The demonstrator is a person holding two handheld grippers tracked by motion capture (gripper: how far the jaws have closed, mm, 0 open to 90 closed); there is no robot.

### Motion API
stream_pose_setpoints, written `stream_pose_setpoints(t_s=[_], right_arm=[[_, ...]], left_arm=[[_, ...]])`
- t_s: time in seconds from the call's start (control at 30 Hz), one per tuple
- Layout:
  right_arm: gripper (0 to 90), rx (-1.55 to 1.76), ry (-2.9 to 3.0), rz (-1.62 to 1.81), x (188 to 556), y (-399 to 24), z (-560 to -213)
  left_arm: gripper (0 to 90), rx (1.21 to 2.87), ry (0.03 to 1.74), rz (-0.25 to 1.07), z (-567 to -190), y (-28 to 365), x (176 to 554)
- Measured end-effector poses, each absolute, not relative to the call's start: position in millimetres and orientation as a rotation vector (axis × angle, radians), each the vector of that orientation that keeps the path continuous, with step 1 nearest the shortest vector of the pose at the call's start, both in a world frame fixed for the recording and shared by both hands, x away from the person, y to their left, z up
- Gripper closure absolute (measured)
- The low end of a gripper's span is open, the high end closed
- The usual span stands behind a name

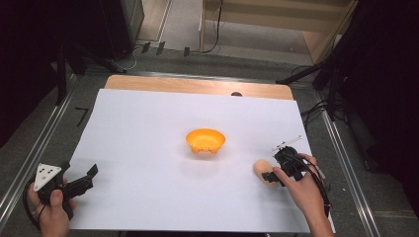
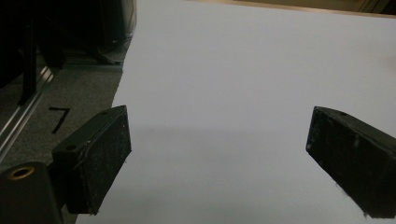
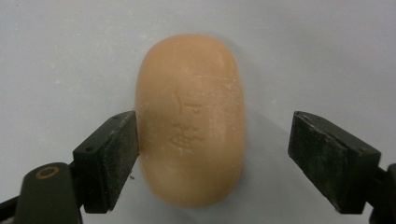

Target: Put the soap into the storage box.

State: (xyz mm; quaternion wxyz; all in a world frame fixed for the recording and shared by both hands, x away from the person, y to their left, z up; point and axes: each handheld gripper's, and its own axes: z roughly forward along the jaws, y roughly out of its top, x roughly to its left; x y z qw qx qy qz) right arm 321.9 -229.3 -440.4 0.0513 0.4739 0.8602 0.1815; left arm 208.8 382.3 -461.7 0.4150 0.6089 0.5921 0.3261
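A tan oval bread roll (image 1: 262,170) lies on the white sheet at the right. My right gripper (image 1: 274,168) is lowered over it, open. In the right gripper view the roll (image 3: 191,116) sits between the jaws: the left jaw touches its side and the right jaw stands well apart from it. An orange bowl (image 1: 205,140) stands near the middle of the sheet. My left gripper (image 1: 89,178) rests at the sheet's front left edge, open, with only bare white sheet (image 2: 224,116) between its fingers (image 2: 100,154).
The white sheet (image 1: 148,128) covers most of a wooden table (image 1: 197,86). Metal rails (image 1: 39,143) run along both sides. Dark stands and cables (image 1: 316,106) crowd the far corners.
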Motion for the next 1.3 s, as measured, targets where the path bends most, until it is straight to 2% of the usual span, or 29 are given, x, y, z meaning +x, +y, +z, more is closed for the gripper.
stream_pose_setpoints(t_s=[0.2, 0.23, 0.4, 0.87, 1.3], right_arm=[[17.8, 1.436, 2.659, 0.496, 324, -218, -447], [24.8, 1.433, 2.663, 0.454, 324, -214, -450], [32.9, 1.399, 2.668, 0.422, 324, -209, -454], [32.6, 1.449, 2.672, 0.340, 329, -204, -453], [33.6, 1.341, 2.734, 0.394, 331, -207, -449]], left_arm=[[7.4, 1.530, 1.487, 0.819, -462, 382, 209], [7.4, 1.530, 1.487, 0.819, -462, 382, 209], [7.4, 1.529, 1.489, 0.820, -462, 382, 209], [7.4, 1.525, 1.490, 0.817, -462, 383, 209], [7.4, 1.534, 1.489, 0.818, -462, 382, 209]])
